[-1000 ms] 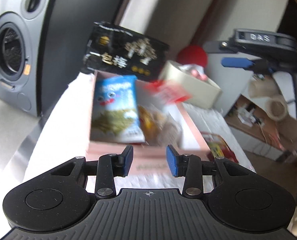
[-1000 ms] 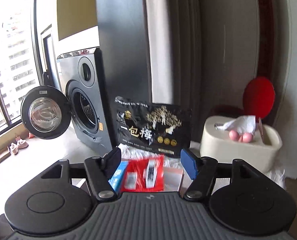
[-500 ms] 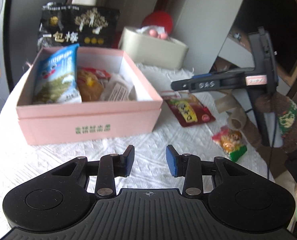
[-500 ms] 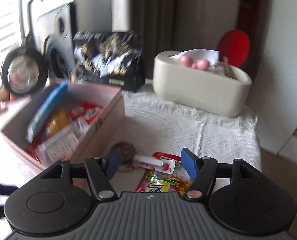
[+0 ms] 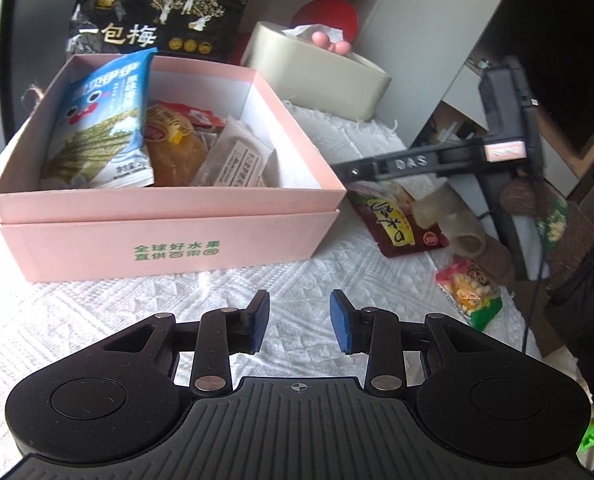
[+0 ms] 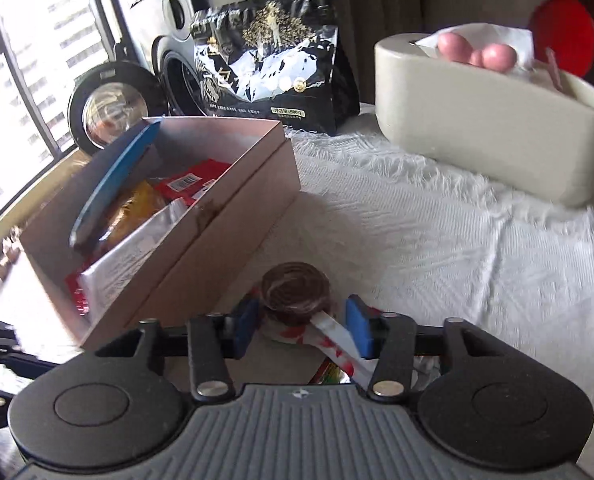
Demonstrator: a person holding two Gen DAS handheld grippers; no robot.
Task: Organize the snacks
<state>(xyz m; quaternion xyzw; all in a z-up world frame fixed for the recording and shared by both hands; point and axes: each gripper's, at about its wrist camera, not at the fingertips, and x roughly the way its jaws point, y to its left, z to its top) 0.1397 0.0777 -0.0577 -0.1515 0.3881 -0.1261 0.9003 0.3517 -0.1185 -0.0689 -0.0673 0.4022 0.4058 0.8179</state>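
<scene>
Item: pink box (image 5: 169, 236), open, on white cloth (image 5: 97, 320). Holds a blue packet (image 5: 105, 120) leaning on the left wall, an orange cake pack (image 5: 173, 148), a red pack (image 5: 201, 116) and a clear wrapper (image 5: 241, 160). The box looks about half full.

Item: loose snacks, right of the box on the cloth. Dark red pouch (image 5: 397, 224) just beside the box corner; small yellow-green packet (image 5: 469, 292) nearer the cloth's edge; round brown snack (image 6: 296, 293) in a clear wrapper with red print, near the box's side wall.

Item: left gripper (image 5: 299, 326). Fingers apart, nothing between them; it hovers over bare cloth in front of the box.

Item: right gripper (image 6: 301, 326). Fingers apart, one on each side of the brown snack; the gap is slightly wider than the snack. No firm pinch shows, so the snack is judged not yet gripped.

Item: background. Black bag (image 5: 161, 12) behind the box; beige tissue box (image 6: 489, 120) beside it.

Risks, judged:
- The round snack may squirt out forward if the pads close on its curved edge.
- The pads may catch only the loose wrapper tail, leaving the snack to swing or drop on the lift.
- The box wall is close on the left; a careless lift could knock it.
- The yellow-green packet lies near the edge and could be nudged off.
</scene>
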